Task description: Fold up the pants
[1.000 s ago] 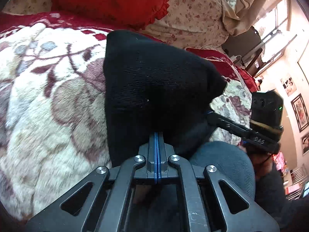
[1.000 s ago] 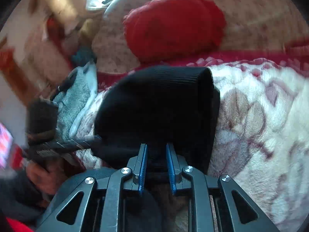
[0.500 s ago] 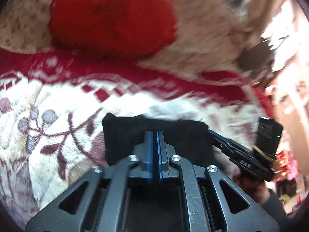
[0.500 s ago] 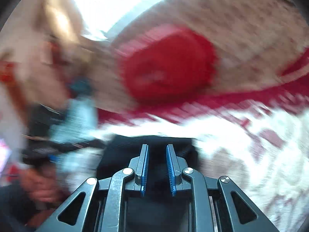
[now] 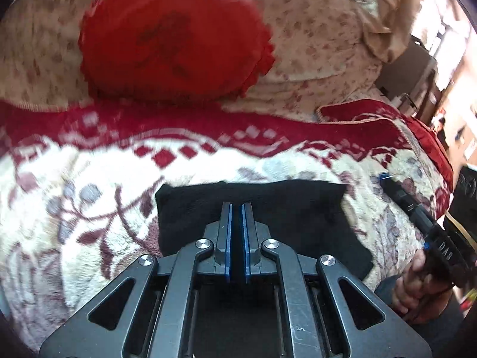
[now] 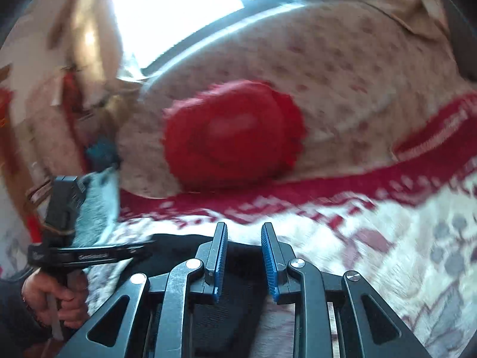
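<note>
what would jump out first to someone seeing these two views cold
The bright red round cushion grabs the eye first, leaning on the beige flowered bedding at the back. Next, the black folded pants lying flat on the cream-and-red blanket, just beyond the left claw.

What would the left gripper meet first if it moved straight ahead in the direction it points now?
Most likely the folded black pants, which lie on the floral blanket directly ahead of the left gripper. How far below the fingers they lie is unclear.
</note>
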Demonstrator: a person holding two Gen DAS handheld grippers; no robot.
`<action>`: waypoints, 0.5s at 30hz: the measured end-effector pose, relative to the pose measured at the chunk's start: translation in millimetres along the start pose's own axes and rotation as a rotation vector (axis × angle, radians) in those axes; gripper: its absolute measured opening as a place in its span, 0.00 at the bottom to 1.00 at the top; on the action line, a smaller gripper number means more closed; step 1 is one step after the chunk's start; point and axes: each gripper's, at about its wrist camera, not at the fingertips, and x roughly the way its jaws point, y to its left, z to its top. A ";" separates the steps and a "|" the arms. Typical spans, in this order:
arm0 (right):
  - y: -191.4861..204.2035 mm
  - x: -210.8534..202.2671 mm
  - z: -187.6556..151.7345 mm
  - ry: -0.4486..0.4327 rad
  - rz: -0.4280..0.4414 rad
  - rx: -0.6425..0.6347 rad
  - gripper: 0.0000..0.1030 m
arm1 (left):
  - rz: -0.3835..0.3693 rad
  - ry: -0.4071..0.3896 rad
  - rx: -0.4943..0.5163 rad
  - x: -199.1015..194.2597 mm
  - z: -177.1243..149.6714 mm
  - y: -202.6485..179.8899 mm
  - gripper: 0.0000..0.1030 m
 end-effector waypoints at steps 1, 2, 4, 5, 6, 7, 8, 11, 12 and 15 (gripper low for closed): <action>7.7 4.1 1.9 0.020 0.054 -0.018 0.23 | -0.011 -0.015 0.013 -6.1 -1.7 -5.8 0.03; 16.0 11.3 3.2 0.048 0.083 -0.036 0.23 | -0.023 -0.025 0.038 -11.2 -5.4 -14.5 0.06; 25.1 33.2 0.5 0.132 0.094 -0.078 0.23 | -0.015 0.021 0.086 -1.6 -11.7 -26.0 0.08; 26.5 45.3 -1.7 0.176 0.083 -0.092 0.23 | -0.006 0.060 0.097 9.2 -14.7 -27.1 0.08; 26.4 57.5 -5.4 0.221 0.042 -0.110 0.22 | 0.018 0.124 0.089 27.2 -18.7 -23.7 0.08; 24.2 74.5 -12.4 0.287 -0.009 -0.131 0.18 | 0.019 0.153 0.079 36.8 -20.3 -19.8 0.08; 21.1 83.7 -18.4 0.306 -0.035 -0.146 0.18 | 0.003 0.134 0.064 38.5 -19.1 -15.5 0.08; 19.5 79.0 -17.1 0.302 -0.032 -0.134 0.17 | -0.028 0.152 0.018 36.1 -12.8 -8.0 0.08; 20.6 77.6 -15.0 0.304 -0.033 -0.138 0.17 | -0.040 0.147 0.016 31.3 -12.3 -7.2 0.08; 25.9 50.6 -15.5 0.247 -0.009 -0.157 0.17 | -0.064 0.124 0.019 12.4 -16.4 -7.8 0.09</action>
